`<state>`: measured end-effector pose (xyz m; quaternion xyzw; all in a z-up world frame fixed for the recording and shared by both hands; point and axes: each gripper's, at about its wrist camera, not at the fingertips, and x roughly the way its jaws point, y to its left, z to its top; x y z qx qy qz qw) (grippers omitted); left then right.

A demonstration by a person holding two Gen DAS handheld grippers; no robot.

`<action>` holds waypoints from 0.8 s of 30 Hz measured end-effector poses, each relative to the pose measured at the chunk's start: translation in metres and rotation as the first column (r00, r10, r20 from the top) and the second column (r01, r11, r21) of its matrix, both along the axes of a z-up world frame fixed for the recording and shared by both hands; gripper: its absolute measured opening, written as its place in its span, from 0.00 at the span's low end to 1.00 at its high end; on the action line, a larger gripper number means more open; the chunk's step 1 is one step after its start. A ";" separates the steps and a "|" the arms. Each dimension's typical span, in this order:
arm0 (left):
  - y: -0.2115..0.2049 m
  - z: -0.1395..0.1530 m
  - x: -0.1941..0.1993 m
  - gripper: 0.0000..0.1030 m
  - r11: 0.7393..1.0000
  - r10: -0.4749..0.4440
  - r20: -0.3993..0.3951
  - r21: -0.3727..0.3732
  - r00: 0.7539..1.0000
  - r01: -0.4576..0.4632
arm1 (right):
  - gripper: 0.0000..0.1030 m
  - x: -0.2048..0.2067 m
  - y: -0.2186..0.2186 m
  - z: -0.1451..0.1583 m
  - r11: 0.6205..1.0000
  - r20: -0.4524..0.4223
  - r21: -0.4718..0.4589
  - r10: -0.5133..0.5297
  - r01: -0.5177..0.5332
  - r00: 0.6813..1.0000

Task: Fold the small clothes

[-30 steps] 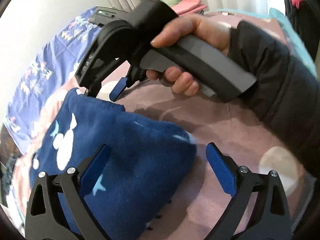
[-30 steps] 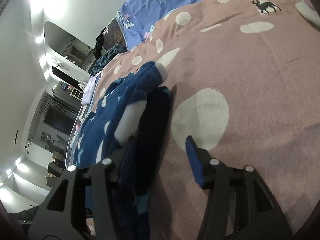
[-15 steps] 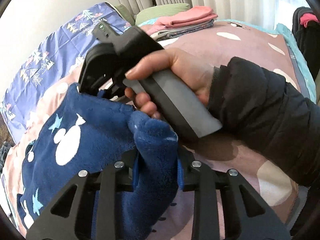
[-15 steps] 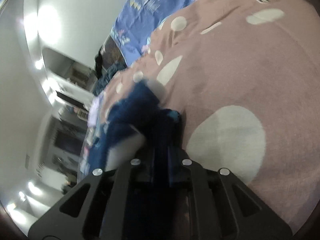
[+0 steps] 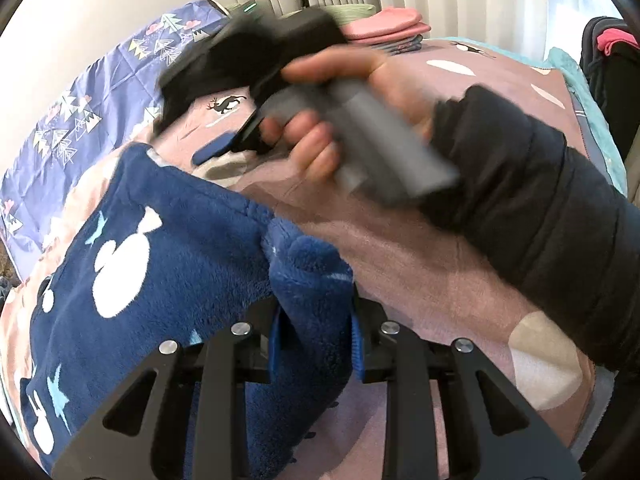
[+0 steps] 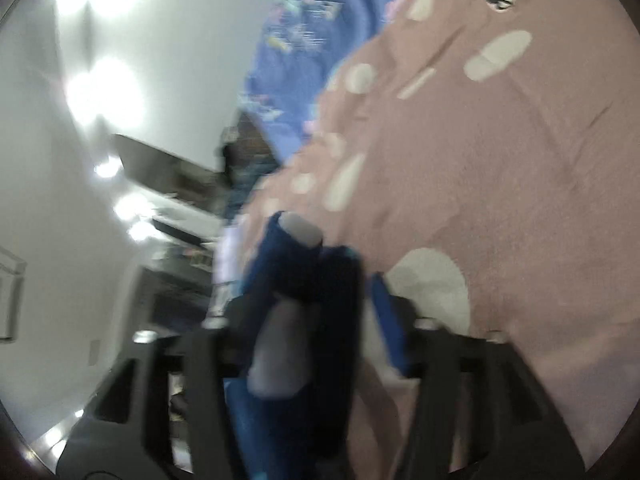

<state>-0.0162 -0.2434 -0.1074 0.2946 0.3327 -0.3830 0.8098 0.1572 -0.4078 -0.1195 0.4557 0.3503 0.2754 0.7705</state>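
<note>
In the left wrist view the left gripper (image 5: 314, 342) pinches a bunched edge of the blue fleece garment (image 5: 160, 264) lying on the pink bed cover (image 5: 420, 280), while in the blurred right wrist view the right gripper (image 6: 316, 320) is opening, with the garment's fold between its jaws.

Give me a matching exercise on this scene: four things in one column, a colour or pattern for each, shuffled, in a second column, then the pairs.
Things:
1. fleece garment
2. bedspread
3. sleeve
4. folded pile

Descriptions:
A. black
B. navy with white shapes and pale stars
C. pink on top
D. dusty pink with pale spots and a deer

Pairs: 1-B, 2-D, 3-A, 4-C
</note>
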 end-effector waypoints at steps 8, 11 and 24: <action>0.003 -0.002 0.003 0.28 1.000 -0.005 -0.012 -0.011 1.000 0.005 | 0.70 0.008 0.062 0.010 0.930 -0.048 -0.324 0.167 -0.174 0.985; 0.005 -0.002 0.004 0.28 1.000 -0.009 -0.013 -0.024 1.000 0.009 | 0.18 0.015 0.074 0.016 0.899 -0.033 -0.435 0.028 -0.040 0.999; 0.008 -0.013 0.010 0.35 0.997 -0.011 -0.051 -0.071 0.999 0.007 | 0.48 0.000 0.038 0.007 0.917 0.059 -0.375 -0.119 0.133 0.991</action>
